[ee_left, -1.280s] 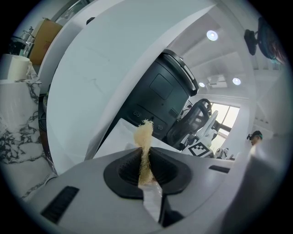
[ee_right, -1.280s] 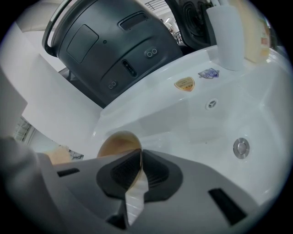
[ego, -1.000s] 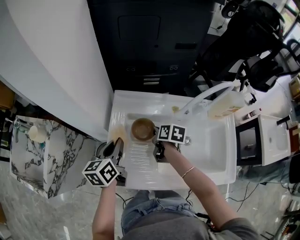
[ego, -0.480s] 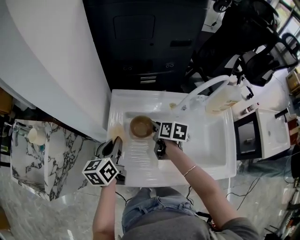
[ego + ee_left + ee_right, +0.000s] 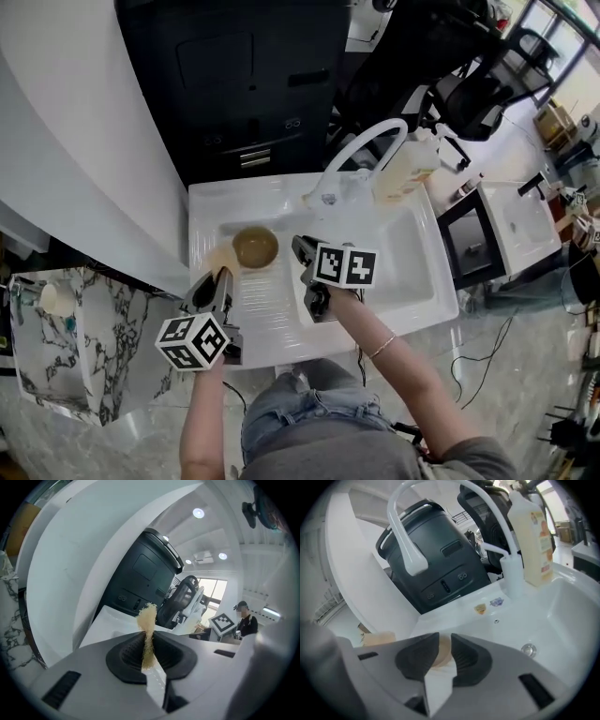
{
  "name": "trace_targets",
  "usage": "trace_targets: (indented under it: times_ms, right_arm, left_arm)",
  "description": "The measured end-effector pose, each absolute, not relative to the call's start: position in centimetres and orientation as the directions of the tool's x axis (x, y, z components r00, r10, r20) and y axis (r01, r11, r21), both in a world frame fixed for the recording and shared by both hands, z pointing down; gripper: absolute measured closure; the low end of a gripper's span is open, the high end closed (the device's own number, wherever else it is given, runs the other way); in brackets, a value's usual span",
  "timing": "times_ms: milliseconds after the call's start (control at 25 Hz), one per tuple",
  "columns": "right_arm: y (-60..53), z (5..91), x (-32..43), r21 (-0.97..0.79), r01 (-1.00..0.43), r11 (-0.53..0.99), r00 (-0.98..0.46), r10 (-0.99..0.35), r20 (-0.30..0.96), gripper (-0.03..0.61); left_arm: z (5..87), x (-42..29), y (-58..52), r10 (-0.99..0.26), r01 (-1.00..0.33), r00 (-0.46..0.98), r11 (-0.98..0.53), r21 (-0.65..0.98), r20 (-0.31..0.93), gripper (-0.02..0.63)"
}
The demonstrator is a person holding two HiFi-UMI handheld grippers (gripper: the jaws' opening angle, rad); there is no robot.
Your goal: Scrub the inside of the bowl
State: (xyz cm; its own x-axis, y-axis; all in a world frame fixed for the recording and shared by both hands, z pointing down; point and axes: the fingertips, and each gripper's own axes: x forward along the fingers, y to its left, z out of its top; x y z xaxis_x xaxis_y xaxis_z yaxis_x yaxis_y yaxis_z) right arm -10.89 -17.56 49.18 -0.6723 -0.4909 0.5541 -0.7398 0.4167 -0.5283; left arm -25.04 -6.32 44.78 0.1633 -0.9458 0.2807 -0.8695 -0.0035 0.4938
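- The left tool (image 5: 220, 281) is nearest, at the left edge of the white sink (image 5: 272, 314), with its marker cube toward the person.
- Its jaws are pressed together on a thin yellowish scrub pad (image 5: 147, 632). In the left gripper view the pad stands edge-on, its long axis running up along the jaws and its frayed end poking out past the tips.
- From the head view, that pad (image 5: 221, 260) lies just left of the bowl (image 5: 255, 247).
- The right tool (image 5: 300, 248) reaches in from the bowl's right side, tips just beside the rim. Its pads stand a little apart (image 5: 445, 640), and the tan bowl (image 5: 439, 657) shows through the gap (whether either pad touches it I cannot tell).
- The brownish bowl sits upright on the ribbed draining side of the sink, left of the basin, with its mouth facing up. Being round, it has no long axis to speak of.
- Farther back, the white arched tap (image 5: 366, 141) curves over the basin.
- A pale soap bottle (image 5: 403, 169) stands upright next to the tap at the sink's rear edge.
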Motion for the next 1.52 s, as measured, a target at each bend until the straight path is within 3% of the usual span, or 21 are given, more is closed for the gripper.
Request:
trace_targets:
  times_ms: [560,1040,1520]
  right_arm:
    - [-14.1,42.3,-3.4,-0.373,-0.749,0.547,-0.662,-0.636,0.397,0.563]
    - [-9.6,39.0,0.4,-0.247,-0.704,0.666,-0.710,-0.642,0.290,0.569]
    - [-6.5,37.2,1.0,-0.117,-0.638,0.761,-0.762,-0.603,0.234,0.570]
  left_arm:
    - [42.6,-17.2,-7.2,-0.933,-0.899,0.260,-0.140,0.416,0.248,0.568]
    - [40.1,-13.9,-3.1,-0.965,-0.972,0.122,-0.069,0.225,0.232,0.568]
    - [38.9,-13.3,1.3,-0.976,-0.982,0.005,0.036,0.186,0.219,0.568]
